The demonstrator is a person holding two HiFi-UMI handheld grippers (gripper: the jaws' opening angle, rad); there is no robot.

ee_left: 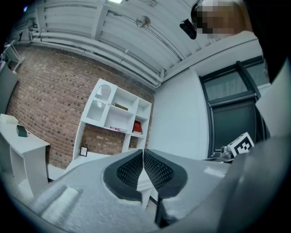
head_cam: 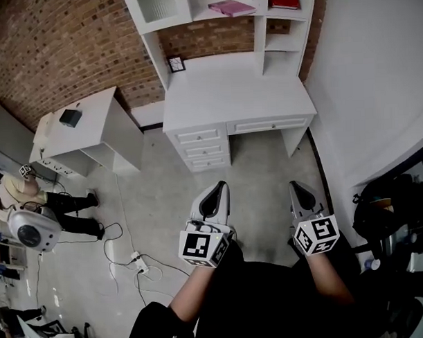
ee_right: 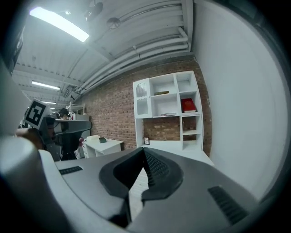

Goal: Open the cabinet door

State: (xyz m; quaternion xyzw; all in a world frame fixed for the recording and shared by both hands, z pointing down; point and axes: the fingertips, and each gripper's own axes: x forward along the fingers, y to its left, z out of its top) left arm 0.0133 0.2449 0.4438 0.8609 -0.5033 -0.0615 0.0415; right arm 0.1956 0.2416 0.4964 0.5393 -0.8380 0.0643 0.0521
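Fingers on both your grippers are pressed together with nothing between them: the left gripper and the right gripper hang side by side over bare floor, both aimed at the white desk ahead. The cabinet door is the small panelled one closing the top left compartment of the shelf unit that stands on the desk. It is upright, taller than wide, and well apart from both grippers. From your fingers it lies ahead, high up and off to the left, so your left gripper is the nearer one and looks best placed to take it. The drawers sit directly ahead of that gripper, below the door. Which edge of the door carries the handle is too small to tell from here.
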